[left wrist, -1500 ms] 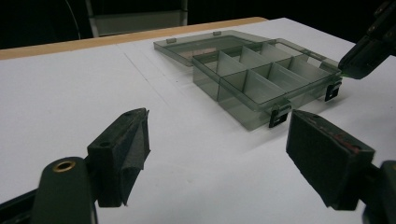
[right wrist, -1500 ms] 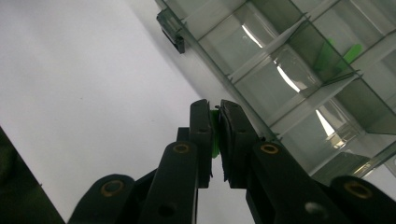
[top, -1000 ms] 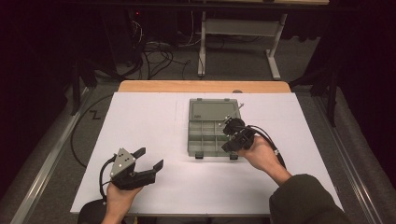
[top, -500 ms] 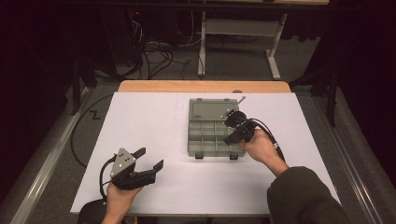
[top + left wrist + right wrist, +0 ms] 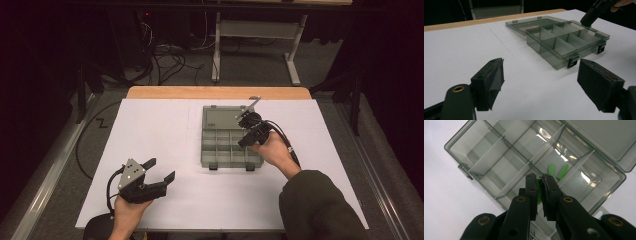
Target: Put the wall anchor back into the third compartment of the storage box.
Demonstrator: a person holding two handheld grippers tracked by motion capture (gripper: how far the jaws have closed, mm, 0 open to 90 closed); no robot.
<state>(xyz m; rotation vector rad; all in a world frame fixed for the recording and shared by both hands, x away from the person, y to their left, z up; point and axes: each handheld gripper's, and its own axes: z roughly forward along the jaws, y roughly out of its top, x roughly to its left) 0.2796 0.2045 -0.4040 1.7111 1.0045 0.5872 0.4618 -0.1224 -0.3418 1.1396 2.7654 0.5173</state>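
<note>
Green strip was seen clamped flat between the two black jaws of the right gripper, its length running down between the pads, and it was held above the open organiser box, over the compartments at the box's right-hand side as seen in the high view. Two more green pieces were lying side by side on the floor of one compartment just beyond the jaw tips, apart from the held strip. The box itself was set on the white table cover, right of centre, with its clear lid folded back flat on the far side and its two latches hanging at the near edge. In the high view the right gripper was held in a hand above the box's right rim, its cable trailing back along the sleeve. In the left gripper view that same gripper's tip was seen poised at the far corner of the box, right at its rim. The left gripper was held low at the near left of the table, well apart from the box, its jaws spread wide with nothing between them and the pads bare.
</note>
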